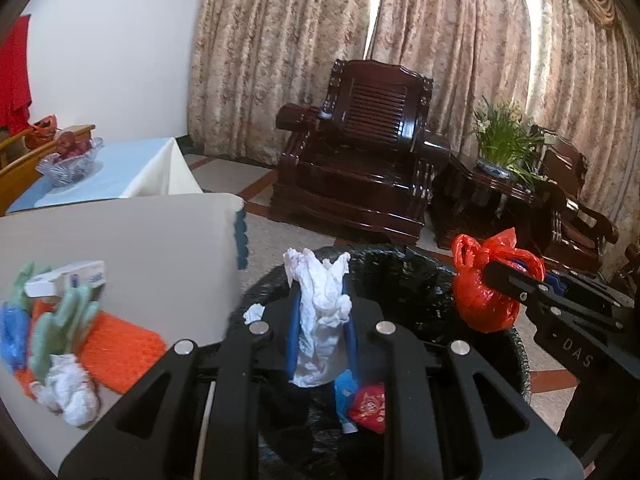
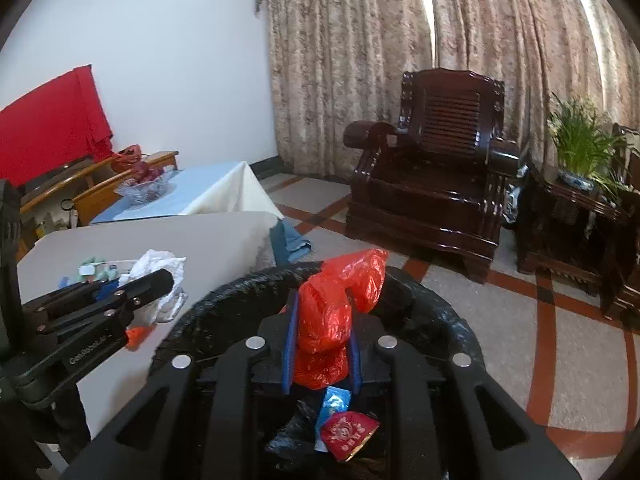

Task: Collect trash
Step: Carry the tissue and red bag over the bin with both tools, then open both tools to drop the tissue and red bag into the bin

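Living room, patterned beige curtains (image 1: 304, 56) behind, dark carved wooden armchair (image 1: 360, 152) on a tiled floor.

Far left: white tabletop (image 1: 120, 248) with leftovers not yet collected: an orange knitted mat (image 1: 120, 356), a crumpled white tissue wad (image 1: 70, 394), some blurred green and blue pieces. Risk: a loose scrap pushed off the table edge if a gripper sweeps back low.

Centre: left gripper (image 1: 320, 344), blue pads pinched nearly together on a crumpled white paper tissue (image 1: 320, 312), held above the black-lined round trash bin (image 1: 400, 276). The tissue sits over the near-left part of the opening; a small white scrap (image 1: 254, 314) lies at the rim. Light paper may cling to a pad or drift outside on release.

Right: right gripper (image 2: 322, 356), fully clamped on a knotted red plastic bag (image 2: 332, 320), over the bin's right side. Loose bag ears could snag a finger and ride back out. The two grippers are close; collision is possible if both drop together.

In the bin already: a red printed packet (image 2: 348, 434) and a blue wrapper (image 2: 334, 402).
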Motion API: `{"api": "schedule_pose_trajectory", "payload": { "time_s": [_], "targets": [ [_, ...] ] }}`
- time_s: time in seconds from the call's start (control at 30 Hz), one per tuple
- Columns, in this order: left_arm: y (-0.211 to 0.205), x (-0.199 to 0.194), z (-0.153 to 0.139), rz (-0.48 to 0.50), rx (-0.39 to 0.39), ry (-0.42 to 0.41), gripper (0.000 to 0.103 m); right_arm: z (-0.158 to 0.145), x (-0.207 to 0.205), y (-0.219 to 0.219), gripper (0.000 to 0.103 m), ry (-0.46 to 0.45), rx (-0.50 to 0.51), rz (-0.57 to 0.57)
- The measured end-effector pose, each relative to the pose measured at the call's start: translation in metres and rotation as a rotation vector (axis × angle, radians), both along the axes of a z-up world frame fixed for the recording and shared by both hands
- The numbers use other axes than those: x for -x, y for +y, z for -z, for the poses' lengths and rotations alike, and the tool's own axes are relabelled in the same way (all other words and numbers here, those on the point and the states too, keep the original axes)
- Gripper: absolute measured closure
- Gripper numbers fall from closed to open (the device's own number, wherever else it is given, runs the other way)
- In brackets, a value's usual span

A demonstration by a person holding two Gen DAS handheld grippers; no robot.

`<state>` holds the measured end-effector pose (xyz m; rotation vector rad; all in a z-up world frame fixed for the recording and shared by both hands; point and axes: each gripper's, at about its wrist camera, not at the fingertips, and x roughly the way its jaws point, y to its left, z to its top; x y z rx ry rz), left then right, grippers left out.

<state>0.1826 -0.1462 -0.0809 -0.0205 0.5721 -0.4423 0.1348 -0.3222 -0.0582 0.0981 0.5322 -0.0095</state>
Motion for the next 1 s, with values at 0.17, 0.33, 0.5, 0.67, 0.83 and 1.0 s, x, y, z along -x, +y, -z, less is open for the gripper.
{"api": "schedule_pose_trajectory", "payload": {
  "time_s": [0.17,0.33,0.5,0.67,0.83,1.0],
  "targets": [
    [-0.017,-0.007,0.011,0.025,-0.002,0.024,0.086,0.011,-0.004,-0.014,0.082,0.029,-0.008,0.025],
    [-0.025,-0.012,0.021,0.052,0.0,0.047,0.08,0.02,-0.007,-0.022,0.081,0.057,-0.014,0.044],
    [-0.023,-0.014,0.025,0.053,0.025,0.063,0.061,0.027,-0.008,-0.028,0.074,0.081,-0.012,0.065],
    [-0.011,-0.014,0.021,0.031,0.043,0.064,0.035,0.034,-0.008,-0.031,0.033,0.104,0.007,0.097],
    [0.002,-0.011,0.012,-0.006,0.045,0.043,0.019,0.031,-0.004,-0.03,0.006,0.086,0.02,0.138],
    [0.023,-0.006,0.0,-0.051,0.022,0.013,0.013,0.021,-0.001,-0.023,0.006,0.053,0.001,0.126]
  ]
}}
